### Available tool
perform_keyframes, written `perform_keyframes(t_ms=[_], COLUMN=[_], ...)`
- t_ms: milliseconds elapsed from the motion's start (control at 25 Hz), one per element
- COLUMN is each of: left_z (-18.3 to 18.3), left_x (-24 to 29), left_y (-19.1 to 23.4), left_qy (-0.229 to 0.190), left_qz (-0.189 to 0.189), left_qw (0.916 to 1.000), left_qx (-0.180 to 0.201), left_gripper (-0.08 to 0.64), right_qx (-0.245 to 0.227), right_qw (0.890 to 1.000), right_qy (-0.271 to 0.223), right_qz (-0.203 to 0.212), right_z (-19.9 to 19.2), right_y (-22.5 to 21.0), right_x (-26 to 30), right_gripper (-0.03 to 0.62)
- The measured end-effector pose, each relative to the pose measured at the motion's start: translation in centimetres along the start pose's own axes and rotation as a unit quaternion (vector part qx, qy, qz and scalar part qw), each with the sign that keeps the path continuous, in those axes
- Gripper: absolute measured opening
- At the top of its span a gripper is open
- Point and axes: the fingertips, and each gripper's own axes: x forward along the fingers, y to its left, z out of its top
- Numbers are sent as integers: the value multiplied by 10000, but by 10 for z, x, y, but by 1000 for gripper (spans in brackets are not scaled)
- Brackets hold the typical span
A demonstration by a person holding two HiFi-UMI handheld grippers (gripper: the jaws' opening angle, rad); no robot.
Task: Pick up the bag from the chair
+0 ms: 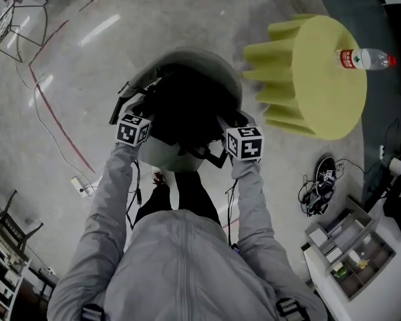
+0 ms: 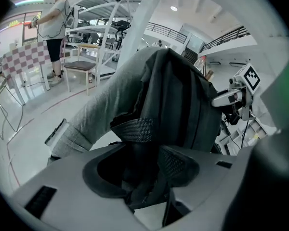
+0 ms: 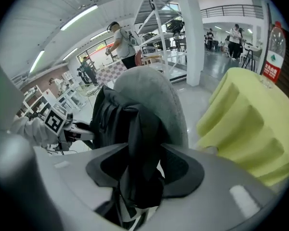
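A black bag [image 1: 187, 105] rests in a grey shell chair [image 1: 210, 60], and I hold it from both sides. My left gripper [image 1: 135, 127] is shut on a woven black strap [image 2: 134, 129] at the bag's left side. The bag's dark body [image 2: 183, 105] rises just beyond those jaws, against the grey chair back [image 2: 103, 107]. My right gripper [image 1: 240, 141] is shut on a bunched black strap [image 3: 140, 143] at the bag's right side, with the chair back [image 3: 156, 97] behind it. Each gripper appears in the other's view: the right gripper [image 2: 238, 94] and the left gripper [image 3: 58, 123].
A yellow-green ribbed round table [image 1: 321, 75] stands close on the right, with a water bottle [image 1: 364, 59] on it. Cables [image 1: 317, 186] and a white desk with trays [image 1: 351, 253] lie at the lower right. A wire chair [image 1: 10, 19] stands far left. People stand in the background [image 2: 55, 13].
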Motion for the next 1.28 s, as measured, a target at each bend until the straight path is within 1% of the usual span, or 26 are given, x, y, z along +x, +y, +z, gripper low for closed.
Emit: perform_keyframes(t_ms=[80, 160, 200, 320, 400, 560, 640, 760, 840, 920, 1040, 1200, 1280], left_z=[0, -1, -2, -4, -6, -13, -17, -23, -25, -23, -13, -6, -6], left_x=[2, 3, 3, 1, -2, -14, -25, -43, -55, -68, -96, -146, -173], left_y=[0, -3, -6, -15, -18, -28, -35, -38, -40, -47, -57, -68, -76], left_qy=[-39, -95, -124, -155, -115, -67, -120, -189, -232, -381, -737, -1205, -1373], left_qz=[32, 30, 14, -38, -81, -295, -392, -393, -347, -357, -339, -236, -144], left_qw=[10000, 9999, 9999, 9994, 9990, 9984, 9982, 9986, 9985, 9978, 9956, 9904, 9876], left_qx=[20, 72, 116, 309, 413, 486, 435, 289, 341, 405, 479, 630, 742], left_gripper=[180, 160, 141, 93, 74, 53, 46, 43, 40, 38, 37, 34, 34], right_qx=[201, 300, 307, 210, 147, 136, 154, -132, -318, -358, -462, -737, -762], right_qw=[9997, 9993, 9993, 9996, 9998, 9998, 9995, 9986, 9973, 9959, 9925, 9859, 9828], right_qy=[-57, -104, -127, -147, -128, -117, -219, -484, -640, -823, -1124, -1501, -1685], right_qz=[87, 181, 192, 82, 59, 123, 148, 162, 156, 131, 91, 40, -12], right_z=[-2, -4, -4, -4, -4, -9, -12, -12, -12, -10, 1, 14, 18], right_y=[0, 3, 5, 8, 13, 28, 39, 61, 73, 81, 96, 127, 143], right_x=[2, 3, 3, 1, -1, -15, -29, -50, -63, -79, -108, -150, -172], right_gripper=[204, 156, 130, 102, 82, 51, 47, 44, 43, 43, 43, 43, 43])
